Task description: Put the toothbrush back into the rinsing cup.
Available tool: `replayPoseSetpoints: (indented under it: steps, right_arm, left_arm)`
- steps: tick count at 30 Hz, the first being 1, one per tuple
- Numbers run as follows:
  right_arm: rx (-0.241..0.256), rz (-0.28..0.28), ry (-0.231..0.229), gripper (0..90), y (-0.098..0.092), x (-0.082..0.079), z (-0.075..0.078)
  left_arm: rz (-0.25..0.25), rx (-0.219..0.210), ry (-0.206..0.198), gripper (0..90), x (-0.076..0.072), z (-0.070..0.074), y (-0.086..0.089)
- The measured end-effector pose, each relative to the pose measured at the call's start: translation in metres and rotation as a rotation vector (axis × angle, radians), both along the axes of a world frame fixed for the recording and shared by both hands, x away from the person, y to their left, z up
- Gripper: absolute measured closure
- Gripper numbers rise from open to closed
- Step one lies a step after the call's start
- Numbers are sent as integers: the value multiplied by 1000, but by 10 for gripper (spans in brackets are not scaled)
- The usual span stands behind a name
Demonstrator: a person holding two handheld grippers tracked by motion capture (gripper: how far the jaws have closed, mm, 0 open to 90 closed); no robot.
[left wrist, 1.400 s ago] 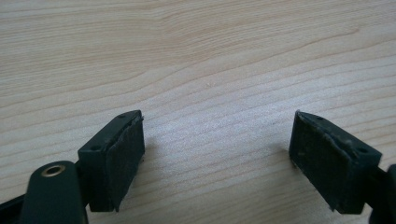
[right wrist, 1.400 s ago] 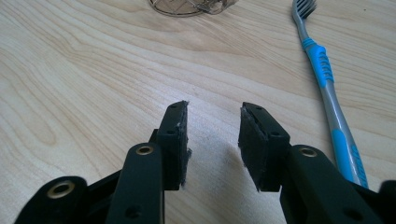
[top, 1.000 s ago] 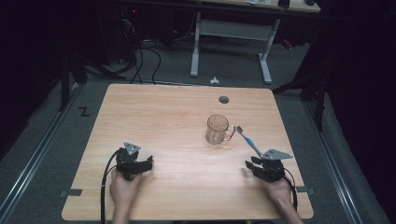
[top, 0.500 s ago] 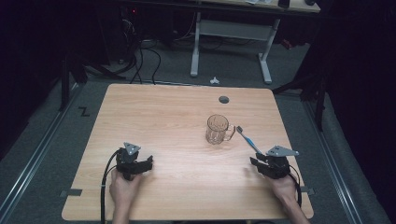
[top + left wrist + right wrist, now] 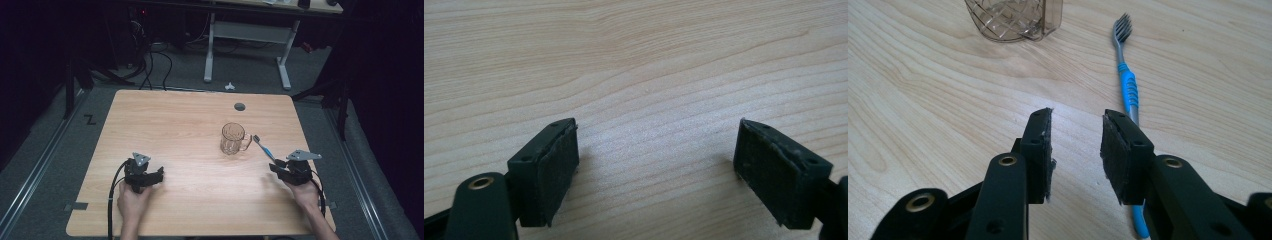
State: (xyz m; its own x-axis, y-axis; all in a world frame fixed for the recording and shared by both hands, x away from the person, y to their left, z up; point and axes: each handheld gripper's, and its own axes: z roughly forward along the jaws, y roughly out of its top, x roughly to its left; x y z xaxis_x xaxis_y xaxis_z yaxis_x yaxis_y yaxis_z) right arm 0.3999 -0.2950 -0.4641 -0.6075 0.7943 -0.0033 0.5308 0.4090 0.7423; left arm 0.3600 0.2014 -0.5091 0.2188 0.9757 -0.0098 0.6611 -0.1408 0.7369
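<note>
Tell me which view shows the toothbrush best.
The right gripper view: the toothbrush lies close, bristles and blue grip plain, its tail passing under the right gripper. The high view shows it small, beside the glass mug. The left gripper view looks at wood.

We see our left claw (image 5: 656, 170) low in the frame, its two black jaws set wide apart with nothing between them. Their worn dark pads (image 5: 555, 175) face each other. Pale wood-grain surface (image 5: 639, 65) runs across the rest of the frame.
</note>
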Motion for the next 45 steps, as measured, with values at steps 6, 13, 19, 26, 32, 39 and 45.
replayPoseSetpoints:
  steps: [6, 13, 19, 26, 32, 39, 45]
  right_arm:
    - [2, -6, 7, 660, -3, 6, 4]
    - [3, -14, -1, 666, -4, 11, 12]
    - [1, -6, -22, 670, -4, 16, 23]
    - [-11, 4, -8, 673, -1, 27, 30]
    - [-29, 8, 8, 673, 0, 35, 35]
    - [-73, 24, 21, 673, 4, 44, 41]
    - [-99, 33, 26, 673, 8, 51, 47]
  left_arm:
    - [0, 0, 0, 186, 0, 0, 0]
    - [0, 0, 0, 186, 0, 0, 0]
    - [-1, 0, 1, 187, 0, 0, 0]
    - [-1, 1, 1, 187, 0, 0, 0]
    - [-2, 0, 1, 186, 0, 0, 0]
    - [-2, 0, 1, 186, 0, 0, 0]
    - [-2, 0, 1, 186, 0, 0, 0]
